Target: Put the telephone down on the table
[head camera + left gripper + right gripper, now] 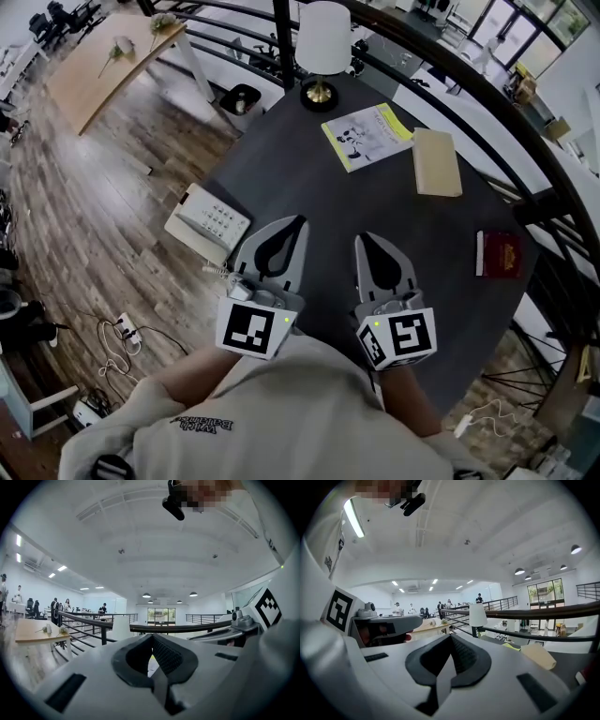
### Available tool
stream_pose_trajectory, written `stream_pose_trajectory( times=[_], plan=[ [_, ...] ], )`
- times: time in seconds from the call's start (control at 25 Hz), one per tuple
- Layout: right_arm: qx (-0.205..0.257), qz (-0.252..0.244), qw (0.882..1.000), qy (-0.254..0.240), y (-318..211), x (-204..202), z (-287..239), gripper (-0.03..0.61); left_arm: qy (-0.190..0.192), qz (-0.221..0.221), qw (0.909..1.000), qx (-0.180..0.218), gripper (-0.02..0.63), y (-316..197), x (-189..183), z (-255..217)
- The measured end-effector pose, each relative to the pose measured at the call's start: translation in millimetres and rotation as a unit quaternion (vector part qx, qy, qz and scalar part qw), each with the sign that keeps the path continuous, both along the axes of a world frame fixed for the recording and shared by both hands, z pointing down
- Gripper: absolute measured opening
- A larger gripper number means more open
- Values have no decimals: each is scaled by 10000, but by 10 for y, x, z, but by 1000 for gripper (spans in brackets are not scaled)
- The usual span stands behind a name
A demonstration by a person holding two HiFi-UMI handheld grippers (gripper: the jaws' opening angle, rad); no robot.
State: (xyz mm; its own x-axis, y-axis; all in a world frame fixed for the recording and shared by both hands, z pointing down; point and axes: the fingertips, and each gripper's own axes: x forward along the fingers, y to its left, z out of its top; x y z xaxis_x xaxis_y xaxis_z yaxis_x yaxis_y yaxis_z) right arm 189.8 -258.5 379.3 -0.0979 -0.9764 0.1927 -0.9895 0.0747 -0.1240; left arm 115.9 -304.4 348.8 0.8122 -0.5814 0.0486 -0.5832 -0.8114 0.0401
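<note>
Head view looks down on the table (375, 211); gripper views, level, share its lamp (322, 42).

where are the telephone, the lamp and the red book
telephone (211, 221), head view, on its keypad
lamp (323, 36), head view, on its white shade
red book (502, 254), head view, on its cover

White telephone (208, 223) at table (394, 225) edge

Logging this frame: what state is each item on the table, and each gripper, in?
left gripper: jaws shut, empty.
right gripper: jaws shut, empty.
telephone: flat at the edge of the table, keypad up, not gripped.
lamp: upright.
magazine: lying flat.
tan book: closed, flat.
red booklet: closed, flat.
</note>
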Motion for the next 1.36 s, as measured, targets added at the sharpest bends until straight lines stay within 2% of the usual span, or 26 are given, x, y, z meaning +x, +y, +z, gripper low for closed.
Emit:
stream_pose_trajectory(
  times=[0.24,0.4,0.48,0.72,1.08,1.36],
  plan=[
    [25,-201,9998,-18,-29,-105,12,2,-88,-73,9999,-85,6,-36,-81,75],
    [193,-320,9969,689,-17,-155,-107,2,-82,-116,9999,-81,6,-27,-112,63],
    [263,-347,9952,879,-21,-179,-156,2,-74,-122,9998,-102,5,-22,-124,59],
    [388,-288,9936,1016,-42,-291,-236,2,-74,-149,9998,-102,5,-22,-198,50],
    [438,-406,9943,879,-81,-389,-272,2,-111,-219,9997,-85,5,-57,-296,65],
    [543,-227,9935,978,-91,-375,-402,2,-190,-128,9997,-73,5,-79,-294,75]
  ],
)
